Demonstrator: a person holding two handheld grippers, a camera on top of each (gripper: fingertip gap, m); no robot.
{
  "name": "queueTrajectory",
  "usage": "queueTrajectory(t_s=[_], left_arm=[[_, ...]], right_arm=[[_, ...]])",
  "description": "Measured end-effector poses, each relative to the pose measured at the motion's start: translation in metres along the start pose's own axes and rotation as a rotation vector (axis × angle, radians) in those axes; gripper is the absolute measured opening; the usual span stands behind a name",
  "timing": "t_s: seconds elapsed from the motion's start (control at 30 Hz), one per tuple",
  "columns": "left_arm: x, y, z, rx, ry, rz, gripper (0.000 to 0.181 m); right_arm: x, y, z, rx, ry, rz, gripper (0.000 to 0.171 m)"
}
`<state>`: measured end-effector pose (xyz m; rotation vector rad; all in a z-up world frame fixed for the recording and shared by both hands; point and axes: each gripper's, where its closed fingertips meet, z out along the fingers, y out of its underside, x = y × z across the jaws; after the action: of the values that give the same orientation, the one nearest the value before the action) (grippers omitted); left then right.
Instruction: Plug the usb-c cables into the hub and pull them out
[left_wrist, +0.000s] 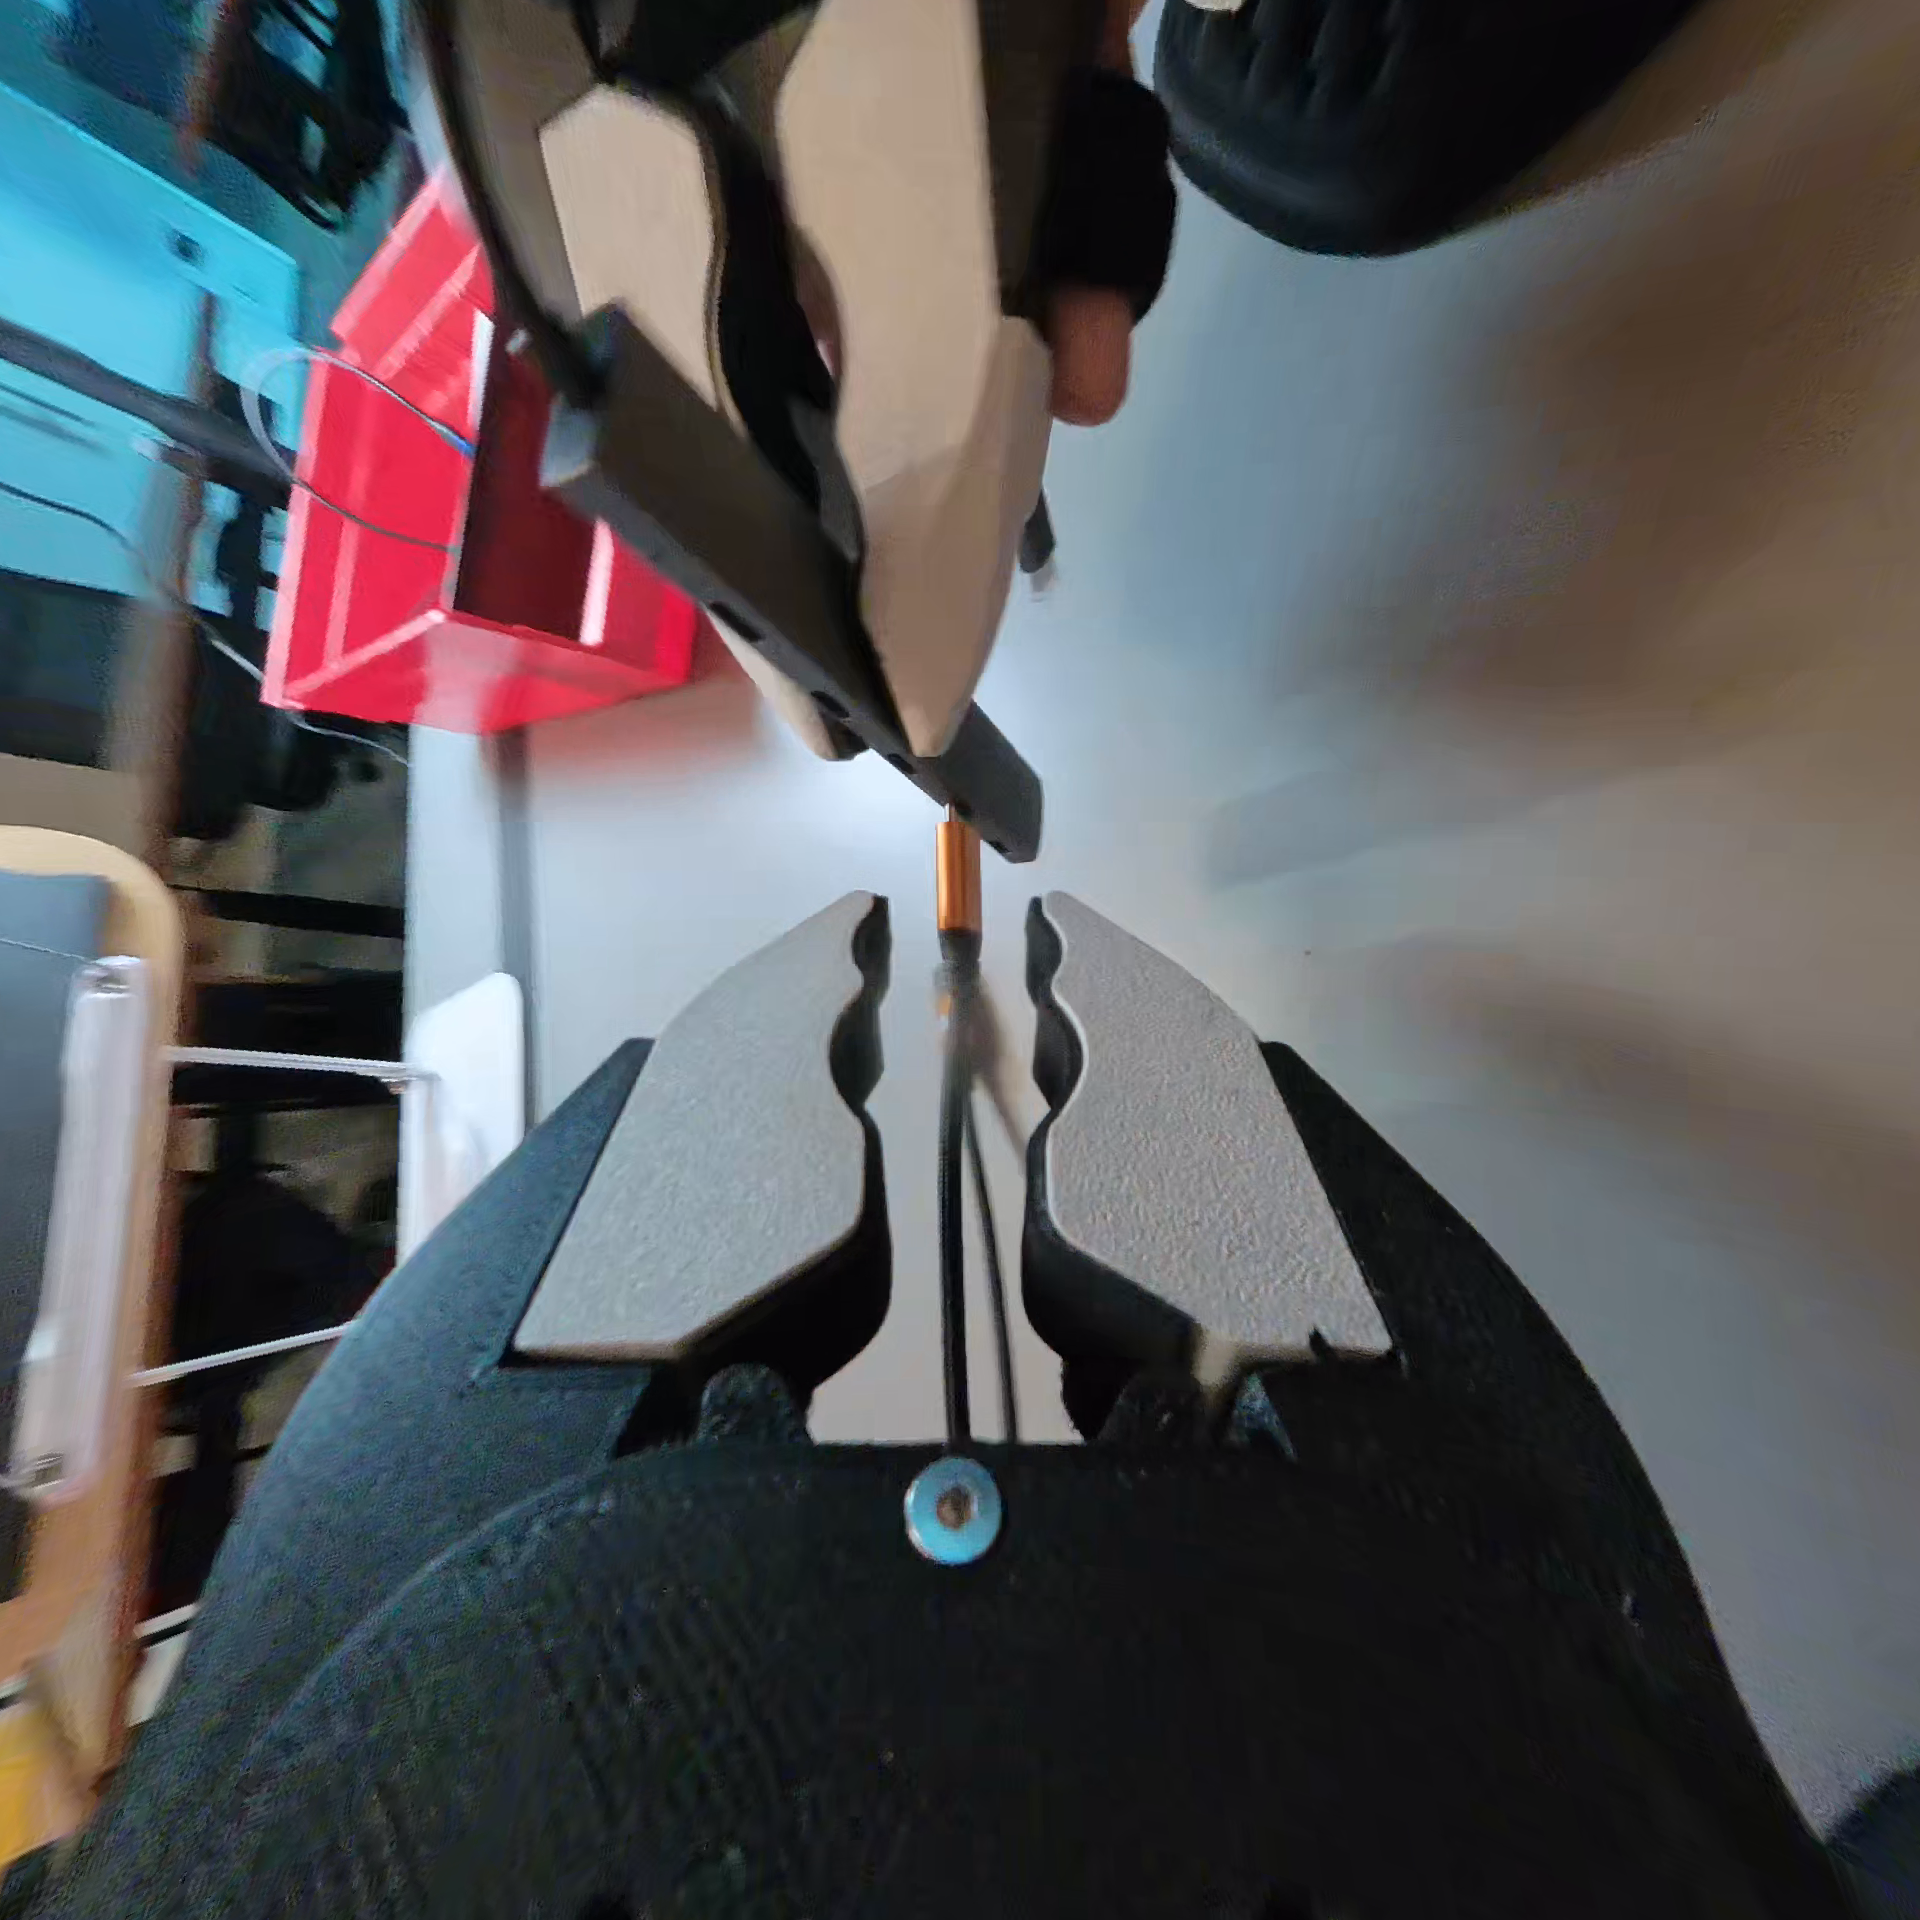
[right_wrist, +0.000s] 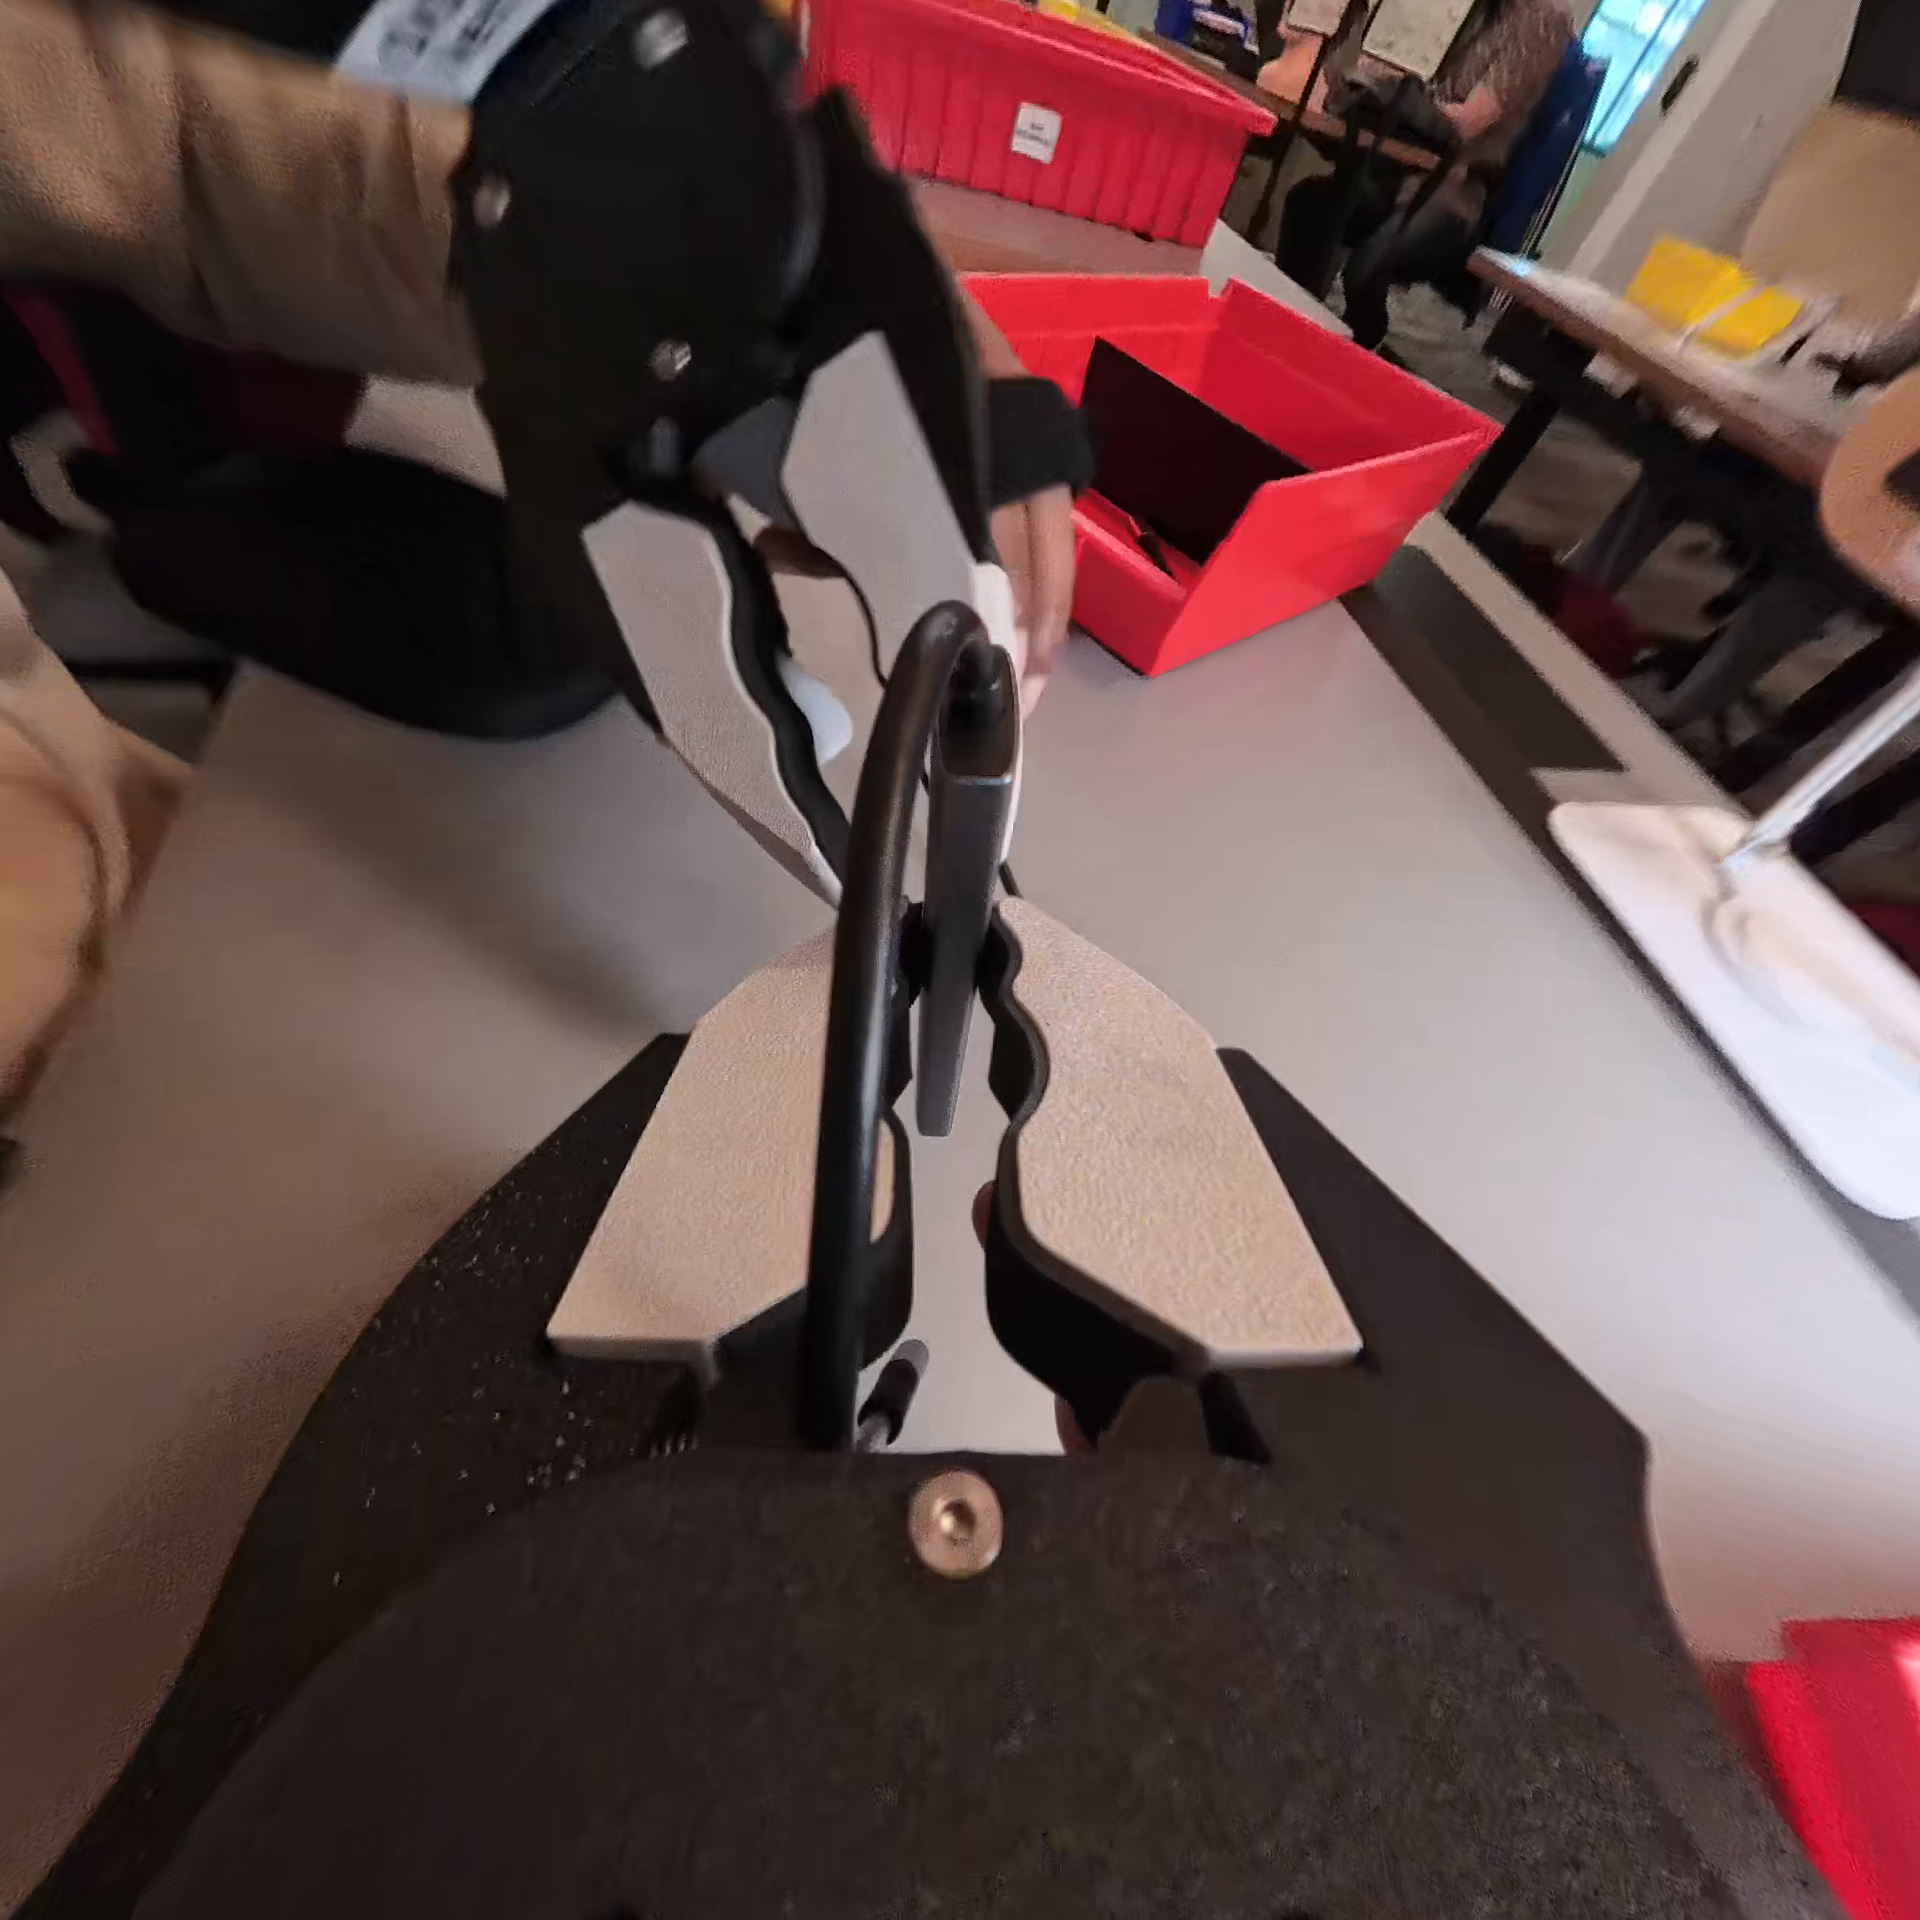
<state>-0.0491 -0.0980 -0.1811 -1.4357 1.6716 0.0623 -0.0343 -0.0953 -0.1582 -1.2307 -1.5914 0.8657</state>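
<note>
A pale grey worktop (right_wrist: 1299, 935) carries it all, with an open red bin (right_wrist: 1278, 488) sitting at its far side and a flat white base plate (right_wrist: 1766, 997) resting near the right edge.

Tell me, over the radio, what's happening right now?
Right gripper shut on dark hub, held above the table. Left gripper open around orange plug, seated in hub. Nothing blocking.

Left claw (left_wrist: 958, 920) spread, orange plug (left_wrist: 952, 878) apparently seated in the hub (left_wrist: 774, 582) clamped by the right claw (left_wrist: 883, 743).
</note>
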Motion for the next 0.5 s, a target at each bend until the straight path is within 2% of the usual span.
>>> queueTrajectory(t_s=[0.1, 0.2, 0.33, 0.47, 0.5], left_arm=[[0.003, 0.001, 0.003, -0.004, 0.047, -0.034, 0.008], [0.005, -0.002, 0.007, 0.017, 0.046, -0.043, 0.007], [0.01, -0.004, 0.011, 0.045, 0.081, -0.142, 0.006], [0.013, -0.006, 0.012, 0.12, 0.161, -0.355, 0.006], [0.012, -0.008, 0.011, 0.147, 0.176, -0.407, 0.006]], right_arm=[[-0.014, -0.008, 0.0, 0.035, -0.008, -0.168, 0.01], [-0.017, -0.009, -0.002, 0.043, 0.009, -0.232, 0.01], [-0.016, -0.005, 0.001, 0.021, -0.004, -0.202, 0.01], [-0.015, -0.004, 0.003, 0.024, -0.027, -0.119, 0.01], [-0.013, -0.003, 0.003, 0.018, -0.03, -0.107, 0.016]])
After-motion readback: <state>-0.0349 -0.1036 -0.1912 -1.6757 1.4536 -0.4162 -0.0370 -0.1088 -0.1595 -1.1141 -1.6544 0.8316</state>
